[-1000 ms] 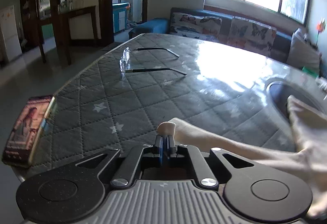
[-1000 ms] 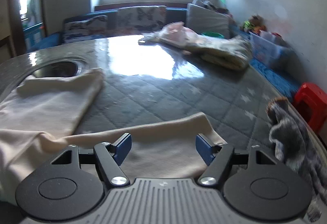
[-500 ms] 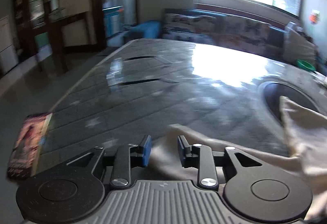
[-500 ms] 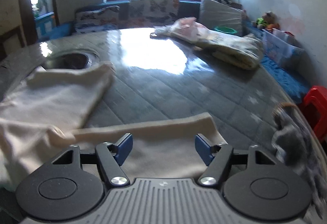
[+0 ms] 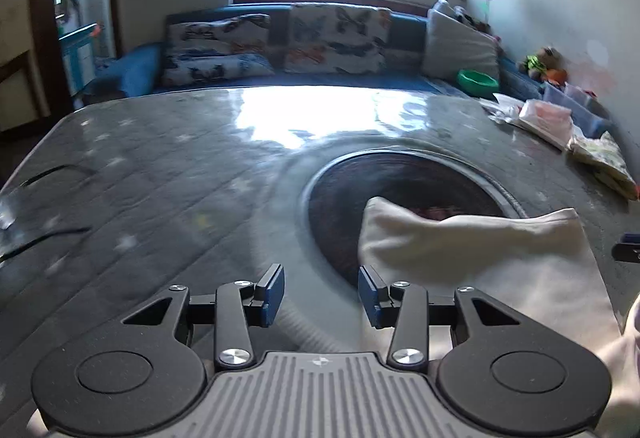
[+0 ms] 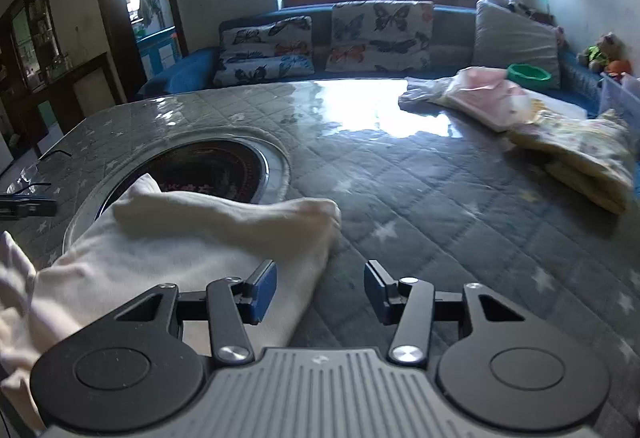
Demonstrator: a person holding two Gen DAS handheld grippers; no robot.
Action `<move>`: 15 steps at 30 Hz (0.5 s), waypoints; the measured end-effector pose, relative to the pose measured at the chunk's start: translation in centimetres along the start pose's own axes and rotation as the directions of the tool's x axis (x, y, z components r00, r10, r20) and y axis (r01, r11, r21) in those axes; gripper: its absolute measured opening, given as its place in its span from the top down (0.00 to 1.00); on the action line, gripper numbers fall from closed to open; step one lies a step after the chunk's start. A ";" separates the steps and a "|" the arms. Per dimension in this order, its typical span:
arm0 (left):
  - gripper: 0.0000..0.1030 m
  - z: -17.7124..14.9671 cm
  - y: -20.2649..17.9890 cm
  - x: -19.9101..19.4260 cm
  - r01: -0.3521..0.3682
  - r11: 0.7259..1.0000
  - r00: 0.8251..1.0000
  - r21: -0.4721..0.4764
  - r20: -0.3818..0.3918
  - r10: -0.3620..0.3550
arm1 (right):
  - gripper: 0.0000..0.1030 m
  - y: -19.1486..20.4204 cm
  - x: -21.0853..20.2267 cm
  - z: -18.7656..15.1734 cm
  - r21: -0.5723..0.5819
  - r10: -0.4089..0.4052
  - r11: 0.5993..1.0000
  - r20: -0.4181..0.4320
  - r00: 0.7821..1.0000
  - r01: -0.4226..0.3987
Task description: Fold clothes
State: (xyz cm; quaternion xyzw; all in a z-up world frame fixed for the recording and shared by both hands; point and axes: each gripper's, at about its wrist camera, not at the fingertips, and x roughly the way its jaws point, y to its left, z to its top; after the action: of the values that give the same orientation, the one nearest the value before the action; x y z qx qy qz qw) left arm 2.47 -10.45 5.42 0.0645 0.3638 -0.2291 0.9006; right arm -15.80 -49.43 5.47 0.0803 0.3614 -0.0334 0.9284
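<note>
Black tool, blue pads, seemingly ribbed grey base

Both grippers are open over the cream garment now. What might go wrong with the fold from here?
1. The cream garment partly overlies the round recess in the table; its far corner may sag in and spoil the fold.
2. The left gripper and right gripper are both open, so nothing holds the loose cloth, and a finger could bunch it.
3. The glasses lie near the left edge and could get knocked.

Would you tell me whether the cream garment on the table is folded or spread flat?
Folded: the cream garment lies doubled over, a rolled fold edge crossing its top, partly covering the round recess.
</note>
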 end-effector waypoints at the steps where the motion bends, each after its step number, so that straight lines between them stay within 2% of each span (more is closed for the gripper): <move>1: 0.56 0.4 -0.5 0.9 0.002 1.000 1.000 0.012 -0.005 -0.002 | 0.57 0.1 0.6 0.4 0.000 0.007 1.000 -0.006 1.000 -0.007; 8: 0.54 2.4 -2.4 6.0 0.004 0.999 0.999 0.044 -0.044 -0.002 | 0.62 0.3 3.9 2.0 -0.007 0.017 1.000 -0.047 0.999 -0.018; 15: 0.55 2.7 -3.1 8.1 0.048 0.997 0.997 0.058 -0.068 -0.044 | 0.69 0.0 5.4 2.4 -0.009 0.020 1.000 -0.070 0.997 -0.021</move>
State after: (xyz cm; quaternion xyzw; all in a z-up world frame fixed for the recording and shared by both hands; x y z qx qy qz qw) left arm 7.84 -16.96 1.94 0.0906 0.3881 -0.2583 0.8800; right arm -10.24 -49.87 3.53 0.0808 0.3930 -0.0193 0.9158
